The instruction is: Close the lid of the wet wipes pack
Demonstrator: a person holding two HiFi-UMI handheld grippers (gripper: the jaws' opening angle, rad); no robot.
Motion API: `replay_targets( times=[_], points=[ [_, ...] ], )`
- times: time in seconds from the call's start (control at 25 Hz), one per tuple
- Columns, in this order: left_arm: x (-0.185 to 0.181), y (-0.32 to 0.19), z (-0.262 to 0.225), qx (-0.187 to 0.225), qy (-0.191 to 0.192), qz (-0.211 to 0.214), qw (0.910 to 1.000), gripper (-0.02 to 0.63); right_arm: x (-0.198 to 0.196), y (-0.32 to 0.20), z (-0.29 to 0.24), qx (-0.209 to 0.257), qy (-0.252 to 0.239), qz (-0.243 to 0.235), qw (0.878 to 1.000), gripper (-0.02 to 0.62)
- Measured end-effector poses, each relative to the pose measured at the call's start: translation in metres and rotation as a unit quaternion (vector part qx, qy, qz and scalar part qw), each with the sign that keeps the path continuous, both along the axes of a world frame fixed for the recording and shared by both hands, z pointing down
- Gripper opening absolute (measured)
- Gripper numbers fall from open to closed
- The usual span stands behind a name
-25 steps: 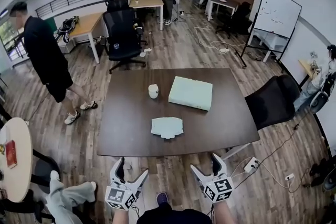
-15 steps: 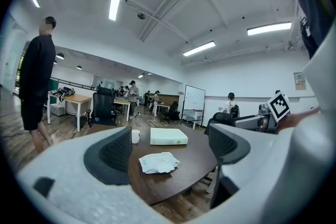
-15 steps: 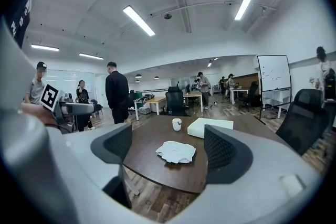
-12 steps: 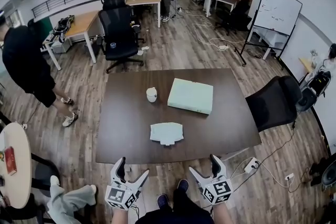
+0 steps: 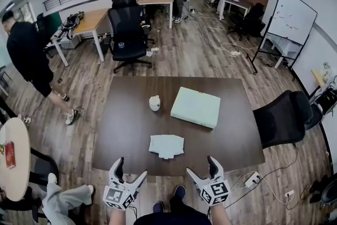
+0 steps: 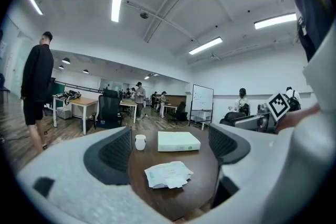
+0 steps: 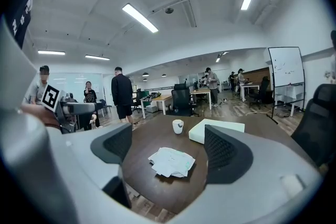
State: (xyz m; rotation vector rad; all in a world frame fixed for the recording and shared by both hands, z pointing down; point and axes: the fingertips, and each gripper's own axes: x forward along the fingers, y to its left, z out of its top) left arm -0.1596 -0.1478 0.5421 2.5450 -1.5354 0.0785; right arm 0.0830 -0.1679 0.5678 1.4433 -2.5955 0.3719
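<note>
The wet wipes pack [image 5: 166, 145] lies flat on the dark brown table [image 5: 126, 129], near its front edge, pale green-white with its flap standing open toward me. It also shows as the wet wipes pack [image 6: 167, 174] in the left gripper view and the wet wipes pack [image 7: 171, 161] in the right gripper view. My left gripper [image 5: 128, 176] hovers open below the table's front edge, left of the pack. My right gripper [image 5: 201, 172] hovers open at the front edge, right of the pack. Nothing is between either pair of jaws.
A flat pale green box [image 5: 196, 107] and a small white cup [image 5: 154, 103] sit farther back on the table. A black chair [image 5: 287, 116] stands at the right, another black chair [image 5: 126, 34] beyond the far edge. A person [image 5: 29, 58] walks at the left.
The view has shifted slightly so the table sits a little lower in frame. The person at left has walked farther left. Both grippers stay open in much the same place.
</note>
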Motion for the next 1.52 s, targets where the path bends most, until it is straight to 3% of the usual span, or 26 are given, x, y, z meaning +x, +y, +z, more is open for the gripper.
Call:
replay_targets(
  times=[0.32, 0.64, 1.24, 1.52],
  points=[
    [0.013, -0.04, 0.0, -0.003, -0.001, -0.036, 0.9994, 0.454, 0.008, -0.06, 0.001, 0.005, 0.006, -0.047, 0.999, 0.445],
    [0.019, -0.057, 0.007, -0.004, -0.006, -0.046, 0.9989, 0.454, 0.001, -0.079, 0.009, 0.001, 0.006, -0.076, 0.997, 0.445],
    [0.0, -0.092, 0.028, -0.013, -0.009, -0.014, 0.9998, 0.459, -0.028, -0.1, 0.031, -0.015, 0.015, -0.054, 0.998, 0.446],
    [-0.009, -0.104, 0.049, -0.028, -0.004, -0.004, 0.9996, 0.463, -0.048, -0.117, 0.068, -0.032, 0.049, -0.055, 0.997, 0.448]
  ],
)
